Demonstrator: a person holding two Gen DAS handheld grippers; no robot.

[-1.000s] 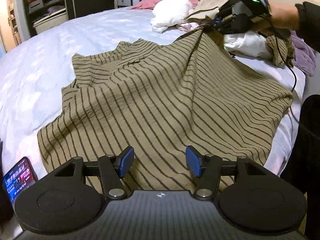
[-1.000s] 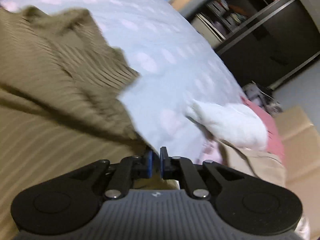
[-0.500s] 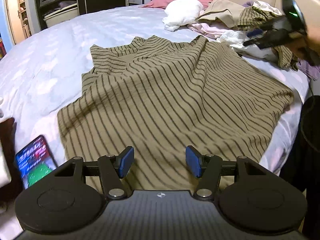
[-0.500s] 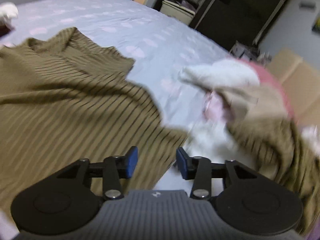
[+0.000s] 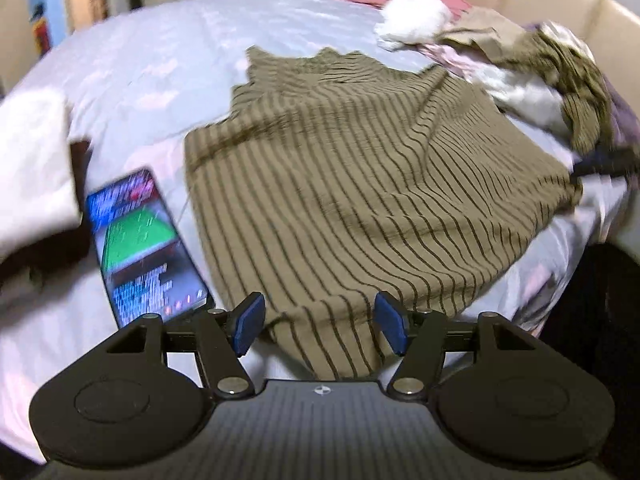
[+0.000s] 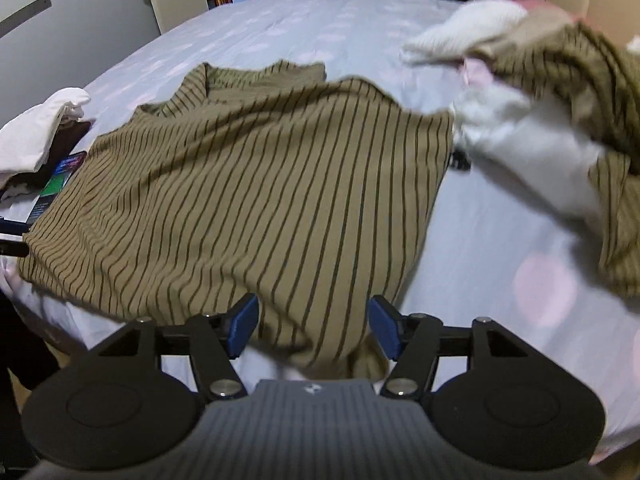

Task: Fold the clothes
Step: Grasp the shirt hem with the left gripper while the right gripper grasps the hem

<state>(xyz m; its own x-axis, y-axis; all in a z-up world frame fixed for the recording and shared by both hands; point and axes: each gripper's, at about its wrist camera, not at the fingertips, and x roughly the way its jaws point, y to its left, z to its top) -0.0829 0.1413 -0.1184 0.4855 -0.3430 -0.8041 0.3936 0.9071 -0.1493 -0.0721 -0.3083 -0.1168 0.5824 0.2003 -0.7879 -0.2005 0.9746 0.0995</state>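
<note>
An olive shirt with thin dark stripes (image 5: pixel 360 184) lies spread flat on the pale bed (image 5: pixel 168 52), neck end far away; it also shows in the right wrist view (image 6: pixel 248 184). My left gripper (image 5: pixel 318 322) is open and empty, its blue pads over the shirt's near left corner. My right gripper (image 6: pixel 312 326) is open and empty, its jaws either side of the shirt's near right corner at the bed edge. A dark blurred shape at the shirt's right edge (image 5: pixel 608 162) may be the right gripper.
A lit phone (image 5: pixel 140 240) lies left of the shirt, beside folded white cloth (image 5: pixel 28 168). A pile of unfolded clothes (image 5: pixel 532 60) lies at the far right, also in the right wrist view (image 6: pixel 560 120). The bed edge drops off near me.
My right gripper let go of the shirt's far edge, opened, and came back to the near right corner. The raised cloth dropped flat. My left gripper shifted left toward the phone.
</note>
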